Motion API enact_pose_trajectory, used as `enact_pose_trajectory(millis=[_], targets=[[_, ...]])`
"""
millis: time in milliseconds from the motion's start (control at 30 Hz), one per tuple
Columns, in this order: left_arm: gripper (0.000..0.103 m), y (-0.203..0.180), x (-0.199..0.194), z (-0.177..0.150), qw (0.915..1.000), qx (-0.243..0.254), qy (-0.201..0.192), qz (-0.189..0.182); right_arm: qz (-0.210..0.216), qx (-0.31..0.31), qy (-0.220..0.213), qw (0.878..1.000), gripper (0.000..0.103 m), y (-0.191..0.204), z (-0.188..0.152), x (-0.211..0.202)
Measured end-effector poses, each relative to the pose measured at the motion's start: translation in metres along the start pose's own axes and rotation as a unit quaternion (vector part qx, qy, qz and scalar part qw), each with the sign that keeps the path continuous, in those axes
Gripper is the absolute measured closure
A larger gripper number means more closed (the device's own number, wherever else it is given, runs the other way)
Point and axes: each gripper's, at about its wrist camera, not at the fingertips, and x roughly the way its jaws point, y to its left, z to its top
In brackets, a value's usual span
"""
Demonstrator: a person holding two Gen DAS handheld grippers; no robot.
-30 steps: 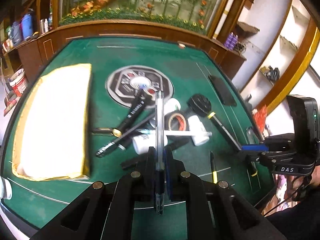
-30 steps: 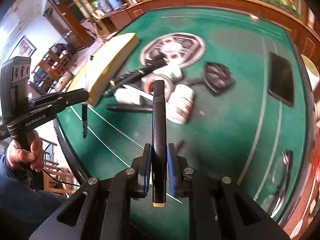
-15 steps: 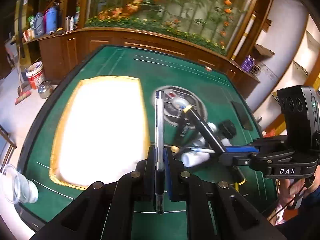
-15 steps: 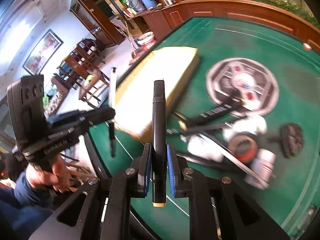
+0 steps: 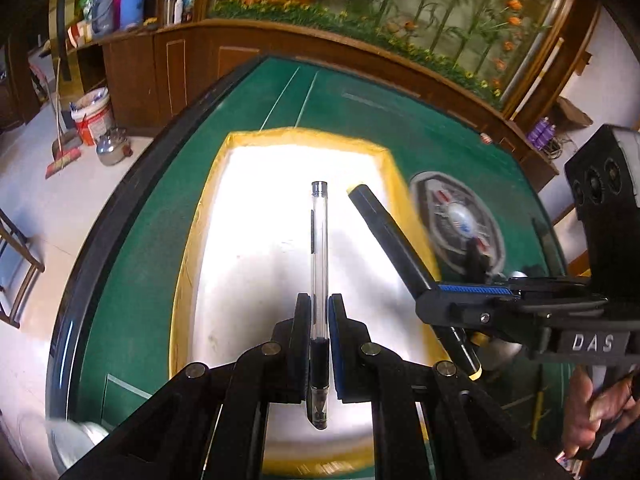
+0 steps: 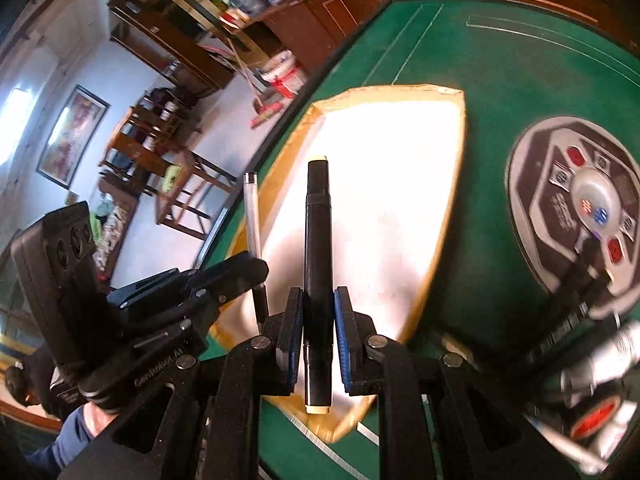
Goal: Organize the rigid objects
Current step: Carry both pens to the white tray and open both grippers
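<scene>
My left gripper (image 5: 319, 320) is shut on a clear ballpoint pen (image 5: 319, 256) and holds it over the white, yellow-rimmed tray (image 5: 192, 240). My right gripper (image 6: 318, 312) is shut on a black marker (image 6: 318, 240) with pale end caps, also above the tray (image 6: 400, 200). In the left wrist view the right gripper (image 5: 436, 300) comes in from the right with the marker (image 5: 384, 228) angled over the tray. In the right wrist view the left gripper (image 6: 256, 272) sits at the left with the pen (image 6: 252, 216) over the tray's rim.
The tray lies on a green felt table (image 5: 340, 120) with a black edge at the left. A round grey emblem (image 6: 580, 200) lies right of the tray. A pile of markers, white bottles and a tape roll (image 6: 592, 420) lies at the right. Wooden cabinets stand behind.
Both grippers have moved left from the pile of objects to above the white tray, each still holding its pen. The views have swung toward the table's left edge.
</scene>
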Motion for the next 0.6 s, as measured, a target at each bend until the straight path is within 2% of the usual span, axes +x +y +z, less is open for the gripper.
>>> enact_pose_trajectory(millis=[133, 333, 467, 600], targets=[[0.095, 0.016, 0.028, 0.016, 0.9997, -0.003, 0.015, 0.017, -0.019, 0.01, 0.005, 1.0, 0.088, -0.003, 0.019, 0.026], [0.095, 0.025, 0.062, 0.043, 0.999, -0.014, 0.039, 0.017, -0.028, 0.047, -0.001, 0.999, 0.088, -0.016, 0.047, 0.055], [0.095, 0.027, 0.073, 0.053, 0.9986, -0.013, 0.043, 0.027, -0.043, 0.055, 0.002, 0.998, 0.088, -0.021, 0.061, 0.072], [0.095, 0.034, 0.08, 0.058, 0.9982, -0.017, 0.051, 0.027, -0.04, 0.055, 0.0, 0.998, 0.088, -0.026, 0.069, 0.079]])
